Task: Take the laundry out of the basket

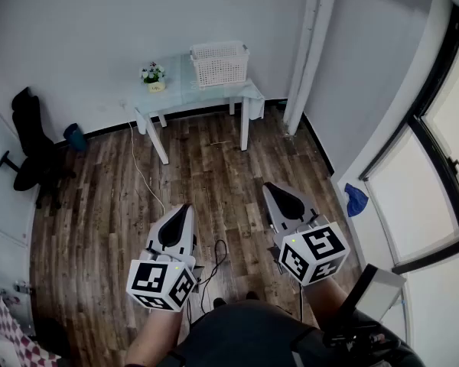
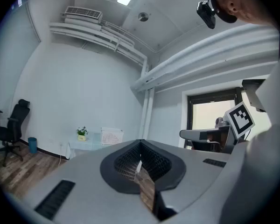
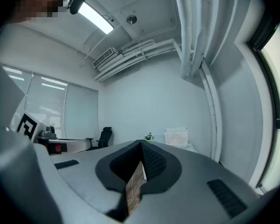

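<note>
Basket (image 1: 219, 63) sits on the table (image 1: 176, 96) at top centre, well apart from the left gripper (image 1: 186, 206) and right gripper (image 1: 268, 186) low in frame, both closed and empty; reaching it with jaws unopened could shove it off, laundry possibly hidden inside.

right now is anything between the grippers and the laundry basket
Nothing visible does. The basket sits on the table across the room; between it and the left gripper and right gripper, both shut and empty, lies only open wood floor, with a thin cable trailing along it.
</note>
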### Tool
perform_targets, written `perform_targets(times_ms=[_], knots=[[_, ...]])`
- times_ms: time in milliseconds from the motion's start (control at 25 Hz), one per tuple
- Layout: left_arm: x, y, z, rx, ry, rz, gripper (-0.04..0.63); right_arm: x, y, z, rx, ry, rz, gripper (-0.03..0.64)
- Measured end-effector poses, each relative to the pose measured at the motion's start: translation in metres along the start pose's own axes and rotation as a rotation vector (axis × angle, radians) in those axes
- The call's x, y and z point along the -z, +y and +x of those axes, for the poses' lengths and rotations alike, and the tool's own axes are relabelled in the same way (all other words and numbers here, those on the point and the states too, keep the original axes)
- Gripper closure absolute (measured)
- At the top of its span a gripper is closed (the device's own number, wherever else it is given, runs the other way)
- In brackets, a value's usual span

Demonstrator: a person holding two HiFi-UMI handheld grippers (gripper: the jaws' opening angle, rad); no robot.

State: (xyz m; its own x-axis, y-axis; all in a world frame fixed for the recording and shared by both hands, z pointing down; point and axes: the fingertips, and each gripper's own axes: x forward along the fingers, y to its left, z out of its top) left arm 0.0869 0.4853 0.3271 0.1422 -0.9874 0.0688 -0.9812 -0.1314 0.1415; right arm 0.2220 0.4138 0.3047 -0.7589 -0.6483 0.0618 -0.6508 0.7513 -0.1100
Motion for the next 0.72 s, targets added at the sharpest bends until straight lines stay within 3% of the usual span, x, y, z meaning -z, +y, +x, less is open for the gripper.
perform_targets(times_ms=[240, 720], knots=[[-0.0001, 0.0064, -0.0046, -0.049, 0.003, 0.024, 0.586, -0.0015, 0.0005, -0.0025, 0.012, -0.001, -0.012, 0.603], [-0.0034, -0.0003, 0.002, 0.003, 0.0, 0.022, 0.586, -0.0072, 0.0017, -0.0001, 0.02, -0.016, -0.057, 0.603]])
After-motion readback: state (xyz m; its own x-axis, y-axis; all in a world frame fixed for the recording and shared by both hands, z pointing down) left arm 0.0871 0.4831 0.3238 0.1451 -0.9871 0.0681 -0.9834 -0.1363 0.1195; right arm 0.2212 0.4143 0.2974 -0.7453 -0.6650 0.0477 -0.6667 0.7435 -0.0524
